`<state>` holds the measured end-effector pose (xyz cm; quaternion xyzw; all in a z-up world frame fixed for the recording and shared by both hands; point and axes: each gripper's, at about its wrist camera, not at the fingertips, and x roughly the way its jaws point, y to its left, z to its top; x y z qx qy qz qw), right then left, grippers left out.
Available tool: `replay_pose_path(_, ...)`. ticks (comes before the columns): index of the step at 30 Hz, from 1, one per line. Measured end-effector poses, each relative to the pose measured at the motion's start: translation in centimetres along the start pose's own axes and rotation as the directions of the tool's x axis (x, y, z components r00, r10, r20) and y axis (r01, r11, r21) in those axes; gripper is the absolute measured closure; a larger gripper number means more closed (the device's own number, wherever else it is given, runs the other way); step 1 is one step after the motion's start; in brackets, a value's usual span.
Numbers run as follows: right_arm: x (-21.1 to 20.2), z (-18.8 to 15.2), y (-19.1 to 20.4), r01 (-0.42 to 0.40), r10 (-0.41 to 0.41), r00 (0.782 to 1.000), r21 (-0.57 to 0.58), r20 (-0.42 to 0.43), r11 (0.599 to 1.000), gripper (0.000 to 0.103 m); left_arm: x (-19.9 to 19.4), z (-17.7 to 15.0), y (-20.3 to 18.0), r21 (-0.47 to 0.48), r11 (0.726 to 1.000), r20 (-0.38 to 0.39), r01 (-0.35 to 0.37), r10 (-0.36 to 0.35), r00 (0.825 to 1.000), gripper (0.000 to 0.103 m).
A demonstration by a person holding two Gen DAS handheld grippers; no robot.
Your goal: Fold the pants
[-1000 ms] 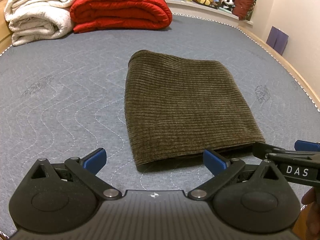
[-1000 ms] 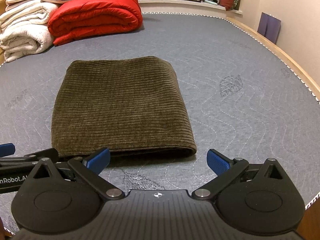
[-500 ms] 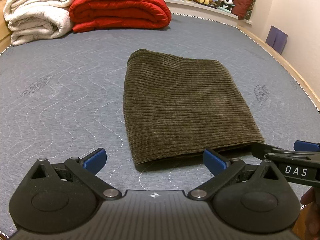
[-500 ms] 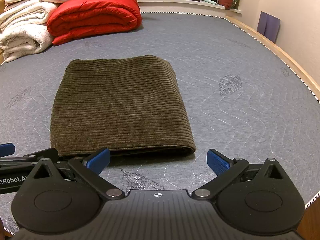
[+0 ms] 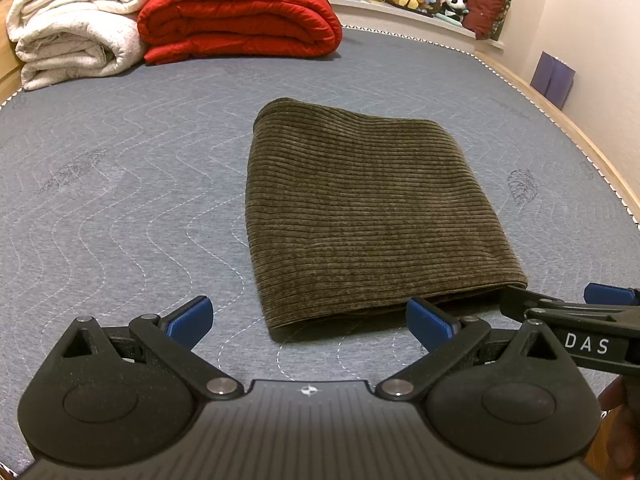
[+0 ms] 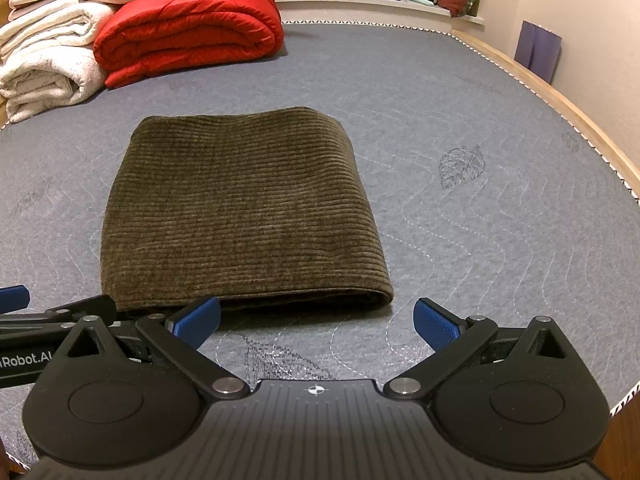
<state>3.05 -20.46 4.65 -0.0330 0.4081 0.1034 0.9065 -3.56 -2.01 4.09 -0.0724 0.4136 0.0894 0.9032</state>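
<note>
Pants (image 5: 372, 216) lie folded on the mattress (image 5: 120, 208), just beyond my left gripper (image 5: 308, 316) and right gripper (image 6: 316, 316), both spread wide, empty.

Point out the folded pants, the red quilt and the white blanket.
folded pants (image 5: 360, 216): left wrist view, middle of the top corduroy layer.
red quilt (image 5: 240, 20): left wrist view, front of the folded stack.
white blanket (image 6: 44, 60): right wrist view, rolled front of the pile.
</note>
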Motion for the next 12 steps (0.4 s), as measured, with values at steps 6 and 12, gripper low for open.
replay_pose_path(6, 0.02, 0.0, 0.0, 0.0, 0.0, 1.0, 0.002, 0.0, 1.0, 0.001, -0.11, -0.05, 0.04, -0.002, 1.0, 0.0, 0.003, -0.003, 1.0, 0.0)
replay_pose_path(12, -0.04, 0.02, -0.1, -0.001, 0.001, 1.0, 0.004, 0.002, 1.0, 0.001, -0.04, 0.02, 0.04, -0.004, 1.0, 0.002, -0.002, 0.002, 1.0, 0.0)
